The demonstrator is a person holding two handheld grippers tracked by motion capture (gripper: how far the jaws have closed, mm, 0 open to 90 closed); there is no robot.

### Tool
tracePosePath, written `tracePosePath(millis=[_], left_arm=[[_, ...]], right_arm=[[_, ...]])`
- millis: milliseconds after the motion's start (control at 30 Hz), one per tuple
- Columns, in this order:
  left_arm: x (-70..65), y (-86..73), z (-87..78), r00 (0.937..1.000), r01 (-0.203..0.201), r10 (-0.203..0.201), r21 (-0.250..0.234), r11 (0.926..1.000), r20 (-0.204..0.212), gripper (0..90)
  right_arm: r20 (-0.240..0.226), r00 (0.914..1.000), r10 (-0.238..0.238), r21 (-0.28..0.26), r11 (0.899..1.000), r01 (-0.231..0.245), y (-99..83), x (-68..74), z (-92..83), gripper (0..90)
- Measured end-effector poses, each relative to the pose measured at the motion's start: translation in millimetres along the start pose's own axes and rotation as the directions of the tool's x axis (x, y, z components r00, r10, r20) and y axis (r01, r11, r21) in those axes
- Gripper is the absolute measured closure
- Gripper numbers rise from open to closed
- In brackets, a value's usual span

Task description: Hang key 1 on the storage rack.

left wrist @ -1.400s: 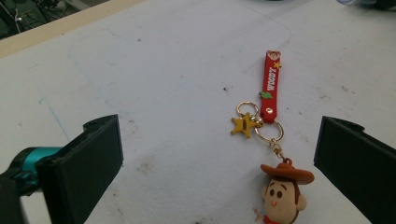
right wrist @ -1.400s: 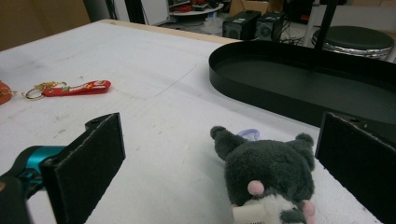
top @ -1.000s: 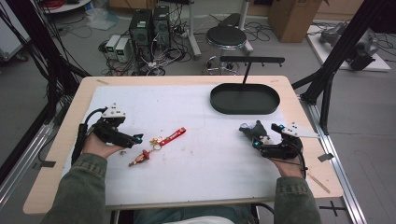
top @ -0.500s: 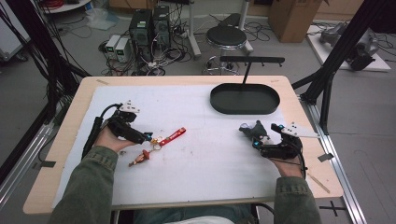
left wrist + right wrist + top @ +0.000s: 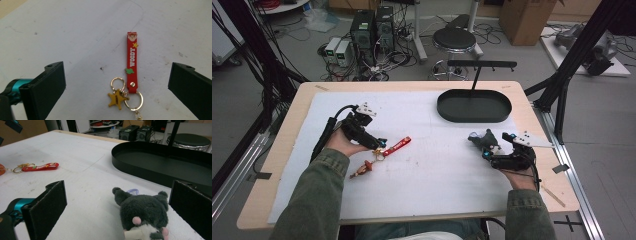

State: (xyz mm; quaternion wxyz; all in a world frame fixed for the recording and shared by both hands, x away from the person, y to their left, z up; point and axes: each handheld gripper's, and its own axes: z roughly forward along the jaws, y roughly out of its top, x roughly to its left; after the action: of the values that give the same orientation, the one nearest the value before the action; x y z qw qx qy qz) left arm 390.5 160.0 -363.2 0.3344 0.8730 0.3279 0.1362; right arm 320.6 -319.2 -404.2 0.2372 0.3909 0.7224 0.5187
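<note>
The red keychain strap (image 5: 131, 65) has "WOODY" printed down it in yellow, a little cartoon face at the far end, a yellow star and a green blob too. At the near end it's riveted to gold rings, and a gold sheriff star charm (image 5: 117, 99) hangs off one. In the high view there's another small reddish charm (image 5: 362, 171) trailing toward the person's side. It all lies flat on the white sheet of the worktop (image 5: 427, 165), left of the middle.

The black oval tray (image 5: 474, 106) sits at the far right of the worktop, nothing in it as far as I can see.

The left gripper (image 5: 380, 144) is right at the ring end of the strap, jaws spread wide with the strap lined up in the gap, not touching either one. The right gripper (image 5: 484, 150) is well apart from it, also wide open, with a grey plush toy (image 5: 141, 216) sitting between its jaws, just short of the tray.
</note>
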Motion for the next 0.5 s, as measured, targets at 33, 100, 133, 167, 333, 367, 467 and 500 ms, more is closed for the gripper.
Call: tracePosePath(millis=[33,100,133,167,333,367,467,500], left_arm=[[-0.8,2.4,1.7,1.0,-0.005,0.005,0.004,1.0,0.006,1.8],[-3.4,9.4,7.5,0.9998,-0.013,0.013,0.014,0.9998,0.017,1.8],[-3.4,9.4,7.5,0.9998,-0.013,0.013,0.014,0.9998,0.017,1.8],[-5.1,11.9,10.3,0.9997,-0.016,0.015,0.021,0.9996,0.016,1.8],[-10.2,21.6,19.4,0.9983,-0.049,0.047,0.056,0.9972,0.033,2.3],[-10.7,22.9,20.6,0.998,-0.051,0.049,0.059,0.997,0.039,2.3],[-12.2,27.1,25.4,0.9971,-0.057,0.053,0.076,0.9955,0.054,2.8],[-13.1,28.2,28.1,0.9966,-0.06,0.055,0.084,0.9947,0.062,2.8]], right_arm=[[0.0,1.0,0.0,-0.001,1.0,0.0,0.0,0.1,0.0,0.3],[0.001,1.0,-0.001,0.001,1.0,0.001,0.0,0.1,0.0,0.3],[0.001,1.0,-0.001,0.001,1.0,0.001,0.0,0.1,0.0,0.3],[0.001,1.0,-0.002,-0.001,1.0,0.002,0.0,0.0,-0.2,0.3],[0.002,1.0,-0.002,-0.004,1.0,0.002,-0.3,-0.7,-0.8,0.3],[0.002,1.0,-0.002,-0.004,1.0,0.002,-0.3,-0.7,-0.8,0.3],[0.002,1.0,0.0,-0.003,1.0,0.0,-0.5,-0.9,-1.2,0.3],[0.002,1.0,0.001,-0.004,1.0,-0.001,-0.4,-0.8,-1.3,0.3]])
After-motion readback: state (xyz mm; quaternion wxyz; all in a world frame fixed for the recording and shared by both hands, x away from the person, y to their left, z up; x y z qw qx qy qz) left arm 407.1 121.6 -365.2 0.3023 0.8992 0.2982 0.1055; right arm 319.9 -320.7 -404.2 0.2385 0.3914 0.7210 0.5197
